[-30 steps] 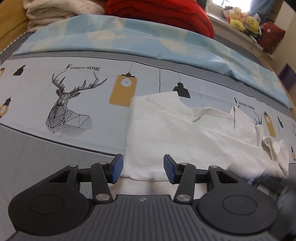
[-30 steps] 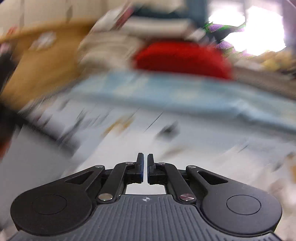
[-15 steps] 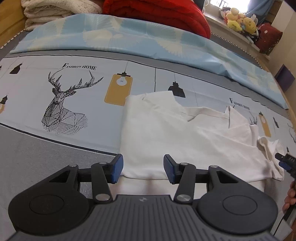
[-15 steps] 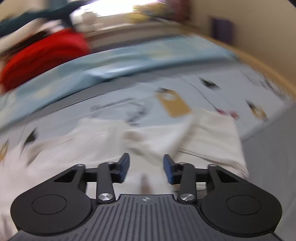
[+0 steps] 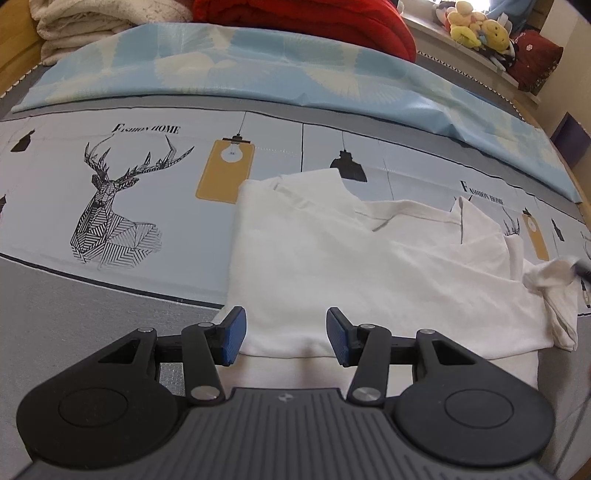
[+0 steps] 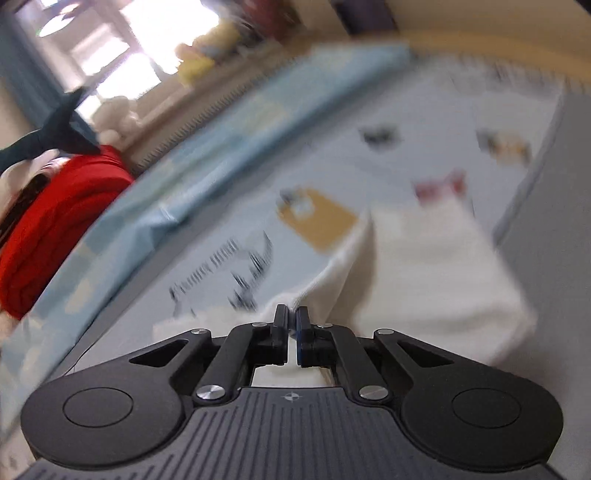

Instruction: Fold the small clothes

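A small white shirt (image 5: 369, 266) lies partly folded on the printed bed sheet (image 5: 155, 206). My left gripper (image 5: 284, 339) is open, its blue pads (image 5: 232, 332) astride the shirt's near hem, just above it. My right gripper (image 6: 291, 328) is shut on a corner of the white shirt (image 6: 424, 266) and lifts it; the cloth stretches away from the jaws. In the left wrist view that lifted corner (image 5: 554, 273) shows at the far right with the right gripper's tip at the frame edge. The right wrist view is blurred by motion.
A folded light-blue quilt (image 5: 258, 70) runs along the far side of the bed. A red blanket (image 5: 303, 18) and cream towels (image 5: 92, 18) are stacked behind it. Plush toys (image 5: 476, 26) sit on the window sill. A wooden bed edge (image 6: 498, 40) lies at the right.
My right gripper has closed on the shirt's right corner and lifted it. My left gripper stays open over the near hem, slightly nearer the bed.
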Demonstrator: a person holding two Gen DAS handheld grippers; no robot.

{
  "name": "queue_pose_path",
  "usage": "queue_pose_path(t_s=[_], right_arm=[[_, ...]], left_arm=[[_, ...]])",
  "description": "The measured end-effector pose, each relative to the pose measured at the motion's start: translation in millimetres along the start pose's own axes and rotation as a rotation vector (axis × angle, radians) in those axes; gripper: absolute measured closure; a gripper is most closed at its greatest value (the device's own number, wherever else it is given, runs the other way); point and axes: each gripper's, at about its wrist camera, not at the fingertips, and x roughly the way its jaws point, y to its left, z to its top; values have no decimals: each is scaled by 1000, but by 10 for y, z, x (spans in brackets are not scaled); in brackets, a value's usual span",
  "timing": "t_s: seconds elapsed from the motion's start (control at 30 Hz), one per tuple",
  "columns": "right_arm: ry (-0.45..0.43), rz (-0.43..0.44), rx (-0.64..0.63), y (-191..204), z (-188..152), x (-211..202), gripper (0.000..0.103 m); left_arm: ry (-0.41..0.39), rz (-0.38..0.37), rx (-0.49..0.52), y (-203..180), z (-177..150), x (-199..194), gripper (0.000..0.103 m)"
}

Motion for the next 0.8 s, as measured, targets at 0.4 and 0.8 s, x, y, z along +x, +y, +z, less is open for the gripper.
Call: queue_pose_path(t_s=[0.4,0.8], right_arm=[[74,569,-612,2020,-425,-1006,99],[119,436,-343,1885,-240,-1157,77]], left_arm=[[-17,-15,-59,260,25,-84,50],[-22,-98,-153,348,62,-36,54]])
